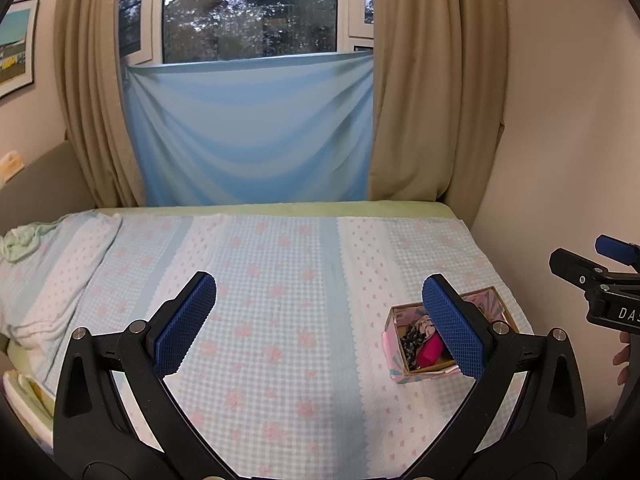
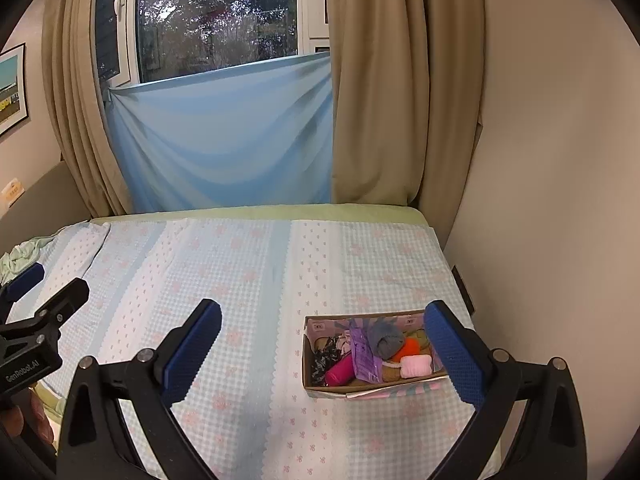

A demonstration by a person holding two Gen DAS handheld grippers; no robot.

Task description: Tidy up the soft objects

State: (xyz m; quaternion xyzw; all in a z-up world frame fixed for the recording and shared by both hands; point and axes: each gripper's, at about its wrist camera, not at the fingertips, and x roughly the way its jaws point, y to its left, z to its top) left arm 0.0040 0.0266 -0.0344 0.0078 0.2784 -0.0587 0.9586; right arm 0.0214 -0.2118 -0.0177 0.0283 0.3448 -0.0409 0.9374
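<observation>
Right wrist view is showing the right gripper hanging with jaws spread wide and gripping nothing above the checked bedspread. An open cardboard box is sitting on the bedspread near the wall, holding a magenta roll, a purple packet, a grey ball, an orange piece and a pale pink bundle. Over on the other side, the left gripper is also hovering wide apart and empty, beside the box.
</observation>
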